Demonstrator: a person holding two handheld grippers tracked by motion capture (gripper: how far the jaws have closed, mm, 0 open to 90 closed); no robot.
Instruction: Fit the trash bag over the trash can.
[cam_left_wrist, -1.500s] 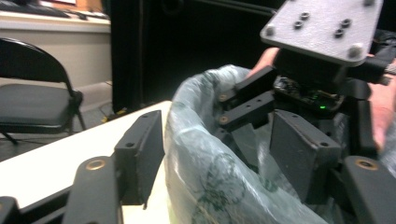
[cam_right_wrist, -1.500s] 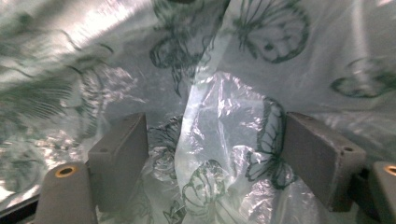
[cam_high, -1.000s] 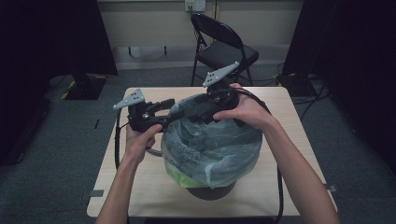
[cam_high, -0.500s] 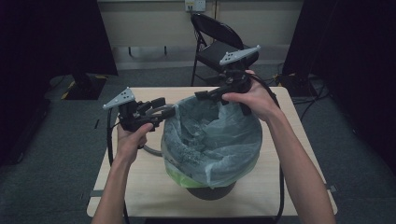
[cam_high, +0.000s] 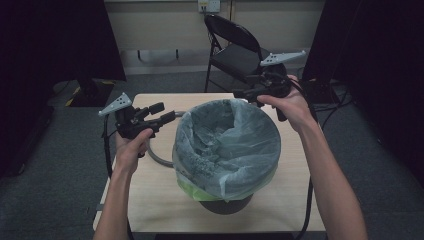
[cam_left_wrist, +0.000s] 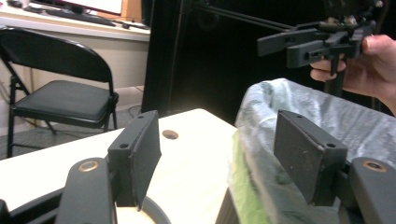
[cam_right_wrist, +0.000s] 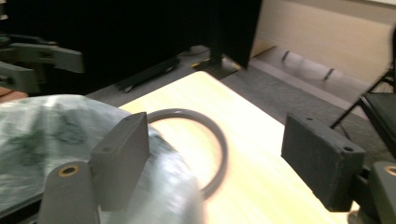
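A waste bin (cam_high: 227, 202) stands near the middle of the wooden counter (cam_high: 150, 200), lined with a translucent bin liner (cam_high: 225, 145) whose edge is folded out over the rim. A grey retaining ring (cam_high: 156, 156) lies flat on the counter just to the left of the bin, partly behind it.

Left tongs (cam_high: 167, 118): jaws spread, holding nothing, just beside the left rim of the bin. In the left gripper view the liner's folded edge sits between and beyond the two jaws, not touched by either.

Right tongs (cam_high: 240, 93): held above the far right rim, jaws spread and holding nothing, as the right gripper view shows.

Judged step: seating the liner evenly, then securing it with the ring.

Procedure:
1. Check the fold all round. The front overhang appears longer and looser than the far side; even it out by pinching the film only, not the bin wall.
2. Pull in short, light tugs. The film is thin and likely to tear or slip off the opposite rim if pulled hard.
3. Steady the far rim with the right tongs while the left tongs adjust.
4. Grip the ring across its band, lift it level, and lower it squarely over the rim.
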